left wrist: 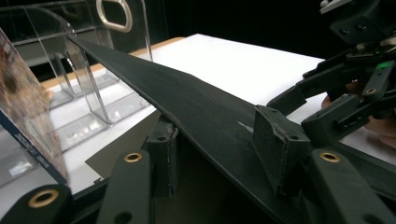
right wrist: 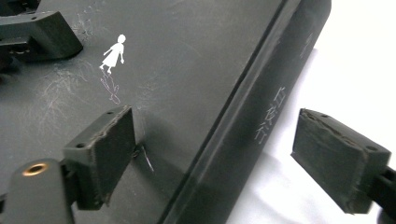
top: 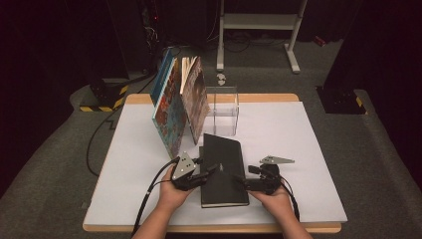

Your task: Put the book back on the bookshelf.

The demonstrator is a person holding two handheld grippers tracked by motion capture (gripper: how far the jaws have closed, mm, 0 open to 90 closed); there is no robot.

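A black book (top: 222,169) lies flat on the white table (top: 298,149), near the front edge. My left gripper (top: 209,172) is on its left edge. In the left gripper view one pad sits under the black book's cover (left wrist: 201,112) and the other on top, so the left gripper (left wrist: 217,140) is shut on that edge. My right gripper (top: 240,180) is at the book's right side. In the right gripper view the right gripper (right wrist: 224,154) stands open astride the lettered spine (right wrist: 275,107): one pad rests over the cover, the other hangs clear above the table.
Two colourful books (top: 171,107) lean upright just behind the black one, beside a clear acrylic stand (top: 222,112). That acrylic stand (left wrist: 93,84) is close ahead in the left gripper view. A white metal frame (top: 259,22) stands on the floor beyond the table.
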